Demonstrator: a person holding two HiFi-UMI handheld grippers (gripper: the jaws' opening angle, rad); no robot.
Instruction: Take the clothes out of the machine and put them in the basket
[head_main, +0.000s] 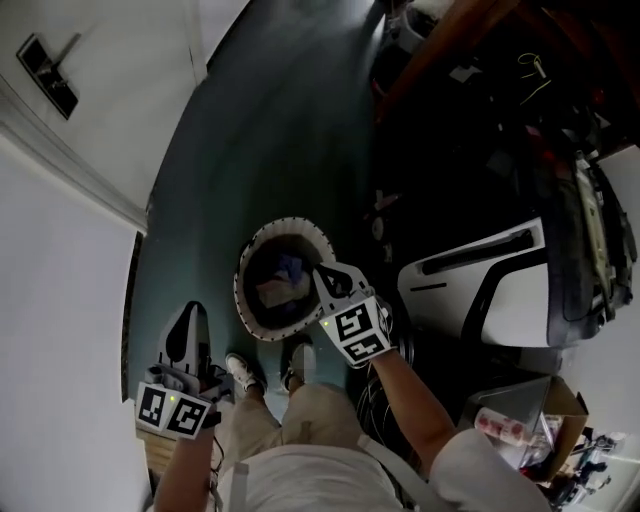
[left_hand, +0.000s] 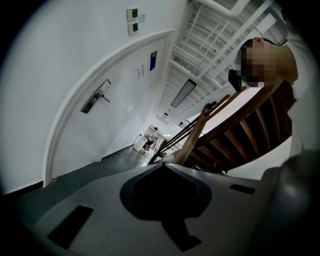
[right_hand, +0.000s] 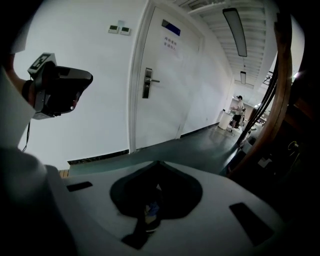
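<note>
In the head view a round laundry basket (head_main: 243, 268) with a white rim stands on the dark floor, with clothes (head_main: 284, 284) lying inside, one of them blue. My right gripper (head_main: 322, 272) hangs over the basket's right rim, jaws shut and tilted downward, nothing between them. In the right gripper view its shut tips (right_hand: 158, 163) meet, and a bit of the blue cloth shows far below through the gap. My left gripper (head_main: 188, 322) is left of the basket, held level, shut and empty; its tips (left_hand: 162, 165) meet too. The white machine (head_main: 500, 290) stands to the right.
A white wall and a door (right_hand: 160, 85) with a handle run along the left. A wooden staircase (left_hand: 235, 125) rises on the right, above the dark clutter (head_main: 480, 90). The person's shoes (head_main: 240, 370) stand just near the basket. A cardboard box (head_main: 560, 405) sits at lower right.
</note>
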